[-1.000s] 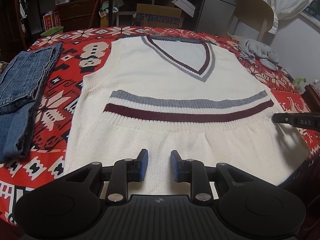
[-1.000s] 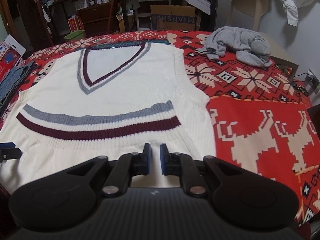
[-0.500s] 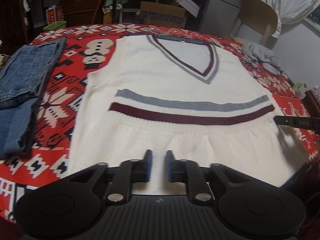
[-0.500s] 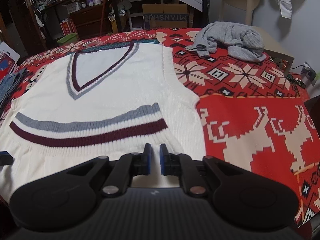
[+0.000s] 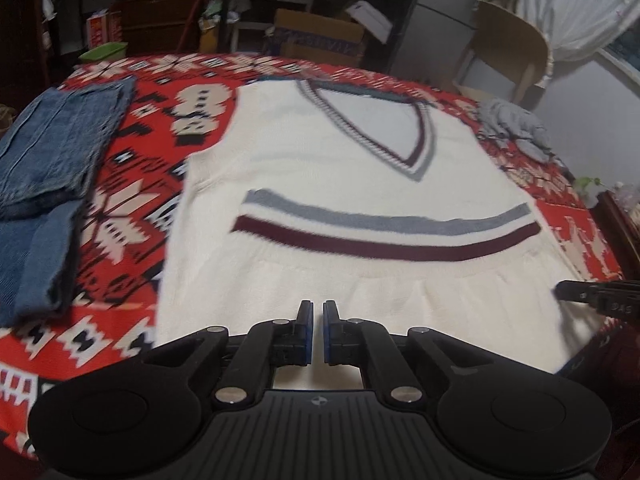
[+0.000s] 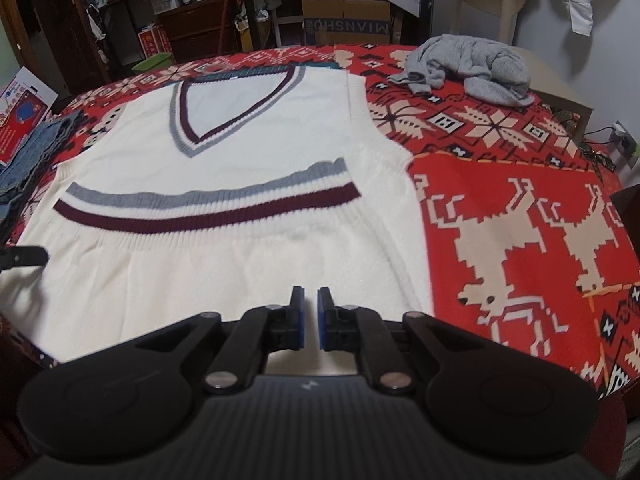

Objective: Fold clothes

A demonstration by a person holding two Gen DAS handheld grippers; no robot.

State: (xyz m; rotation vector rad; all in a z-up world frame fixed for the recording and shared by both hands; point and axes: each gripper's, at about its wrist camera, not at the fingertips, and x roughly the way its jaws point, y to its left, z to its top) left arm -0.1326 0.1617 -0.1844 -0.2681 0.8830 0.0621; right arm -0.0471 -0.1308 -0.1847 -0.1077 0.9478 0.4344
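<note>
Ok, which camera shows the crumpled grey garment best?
The right wrist view: the crumpled grey garment lies sharp and whole on the red patterned cloth. The left wrist view shows it small, blurred, near the edge.

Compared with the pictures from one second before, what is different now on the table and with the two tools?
The left tool has closed its jaws from clearly apart to nearly together, over the near edge of the cream vest; whether they pinch the knit cannot be told. The right tool was already nearly shut and stays so. The vest, folded jeans and grey garment lie as before.
</note>
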